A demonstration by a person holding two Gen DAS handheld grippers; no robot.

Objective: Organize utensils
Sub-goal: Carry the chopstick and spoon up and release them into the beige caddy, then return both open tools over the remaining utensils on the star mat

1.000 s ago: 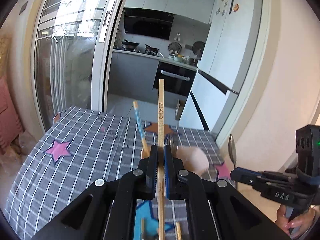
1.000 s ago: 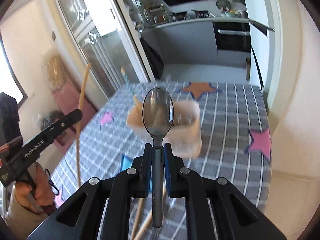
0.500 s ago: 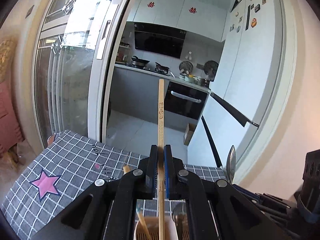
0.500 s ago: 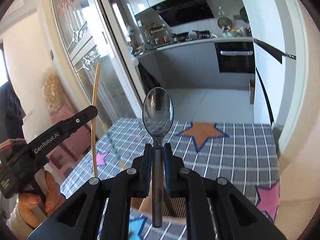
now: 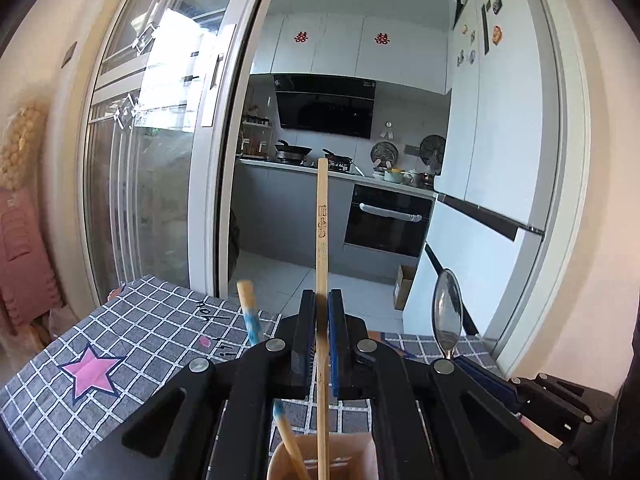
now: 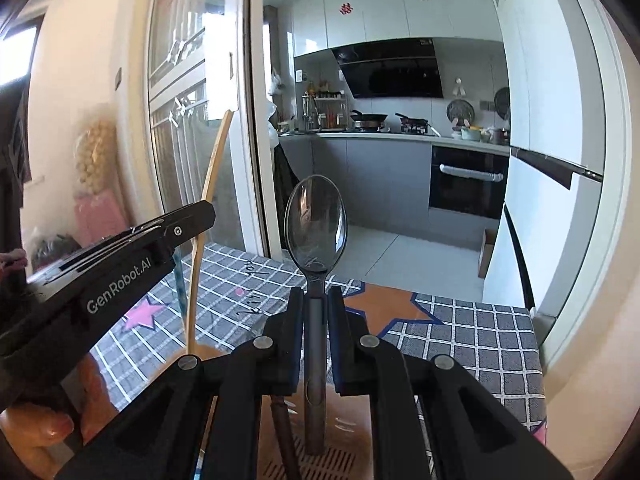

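**Chopstick and spoon poised over the holder**

Both utensils are up over the holder (image 5: pixel 320 462) now, and this looks like the drop-in step. The left tool (image 5: pixel 319 344) is clamped on a wooden chopstick (image 5: pixel 321 240), which stands upright with its lower end already dipping inside the holder's rim. A blue-banded stick (image 5: pixel 251 320) leans in the holder just left of it. The right tool (image 6: pixel 315 344) is pinched tight on the spoon (image 6: pixel 315 224), bowl up, handle end hanging over the holder's slotted floor, right of a dark stick (image 6: pixel 284 432) standing in there. The holder sits on the checked tabletop (image 6: pixel 472 332). Next, by my read, each hand needs to sink a little further, keep its utensil upright, then release so both slide in without knocking the holder over
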